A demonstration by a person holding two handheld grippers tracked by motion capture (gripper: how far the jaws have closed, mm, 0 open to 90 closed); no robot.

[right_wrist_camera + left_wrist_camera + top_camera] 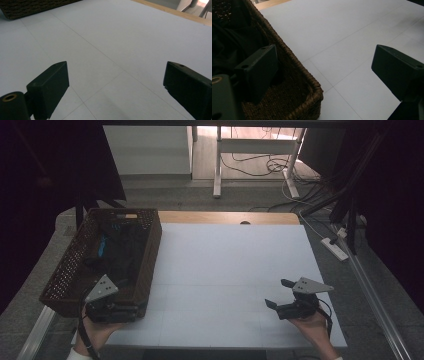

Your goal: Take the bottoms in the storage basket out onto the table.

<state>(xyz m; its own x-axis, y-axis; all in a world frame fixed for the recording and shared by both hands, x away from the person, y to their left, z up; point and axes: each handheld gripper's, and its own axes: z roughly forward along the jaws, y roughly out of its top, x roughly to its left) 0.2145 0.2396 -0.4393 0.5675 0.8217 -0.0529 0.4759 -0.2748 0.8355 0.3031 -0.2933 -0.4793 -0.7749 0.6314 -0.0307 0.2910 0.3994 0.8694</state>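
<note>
Basket (145,250) of woven brown wicker sits along the left edge of the desk (235,270), with dark clothing (120,250) and something blue (102,245) inside. At its near right corner the left gripper (112,305) hovers, its fingers (259,72) spread wide and empty, one over the rim and one out over the white desk. My guess is that the reach into the basket is just starting; the next move calls for lifting over the rim and dropping onto the dark cloth. Near the right edge the right gripper (280,295) waits low, fingers (50,82) wide apart, gripping nothing. No labels or writing can be read.
</note>
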